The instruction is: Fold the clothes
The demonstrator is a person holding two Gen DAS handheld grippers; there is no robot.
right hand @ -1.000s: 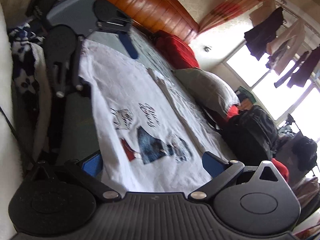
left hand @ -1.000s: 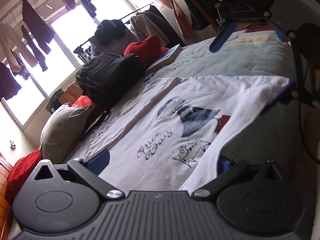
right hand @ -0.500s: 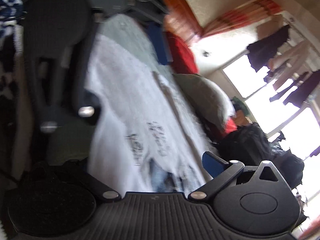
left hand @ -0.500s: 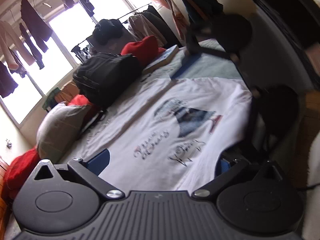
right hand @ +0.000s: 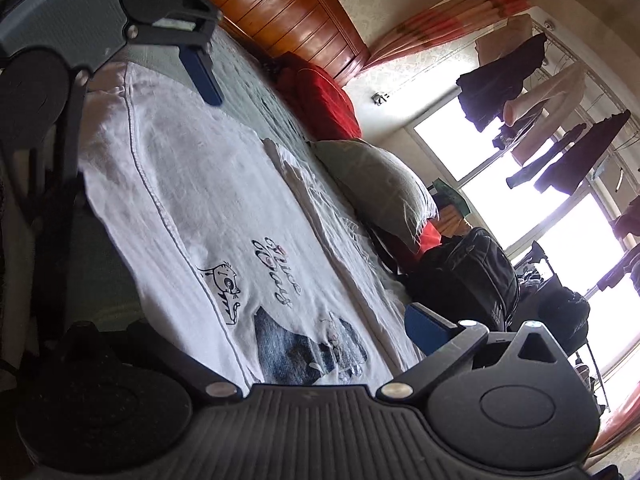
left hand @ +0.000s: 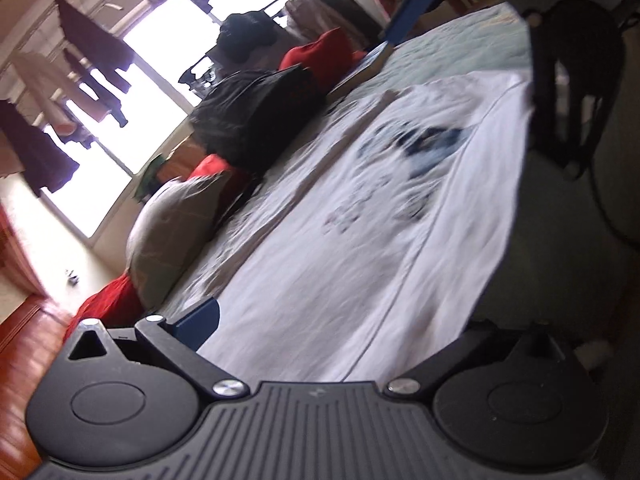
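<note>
shirt: we see the white printed T-shirt [right hand: 192, 184] lying flat on the grey-green bed cover [left hand: 460, 56]
left gripper [left hand: 332, 328]: jaws wide, straddling the shirt's edge, gripping nothing
right gripper [right hand: 288, 336]: jaws wide, straddling the opposite edge
clutter: black backpack [right hand: 476, 276], grey pillow [right hand: 376, 184], red cushion [right hand: 320, 96] line the far side

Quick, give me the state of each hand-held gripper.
Left hand-held gripper: open, straddling the T-shirt edge, not clamped.
Right hand-held gripper: open, straddling the opposite edge, holding nothing.

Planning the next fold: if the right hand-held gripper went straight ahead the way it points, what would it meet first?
Most likely the white T-shirt spread on the bed, lying between its open fingers; further along, the left hand-held gripper, though depth is unclear.
</note>
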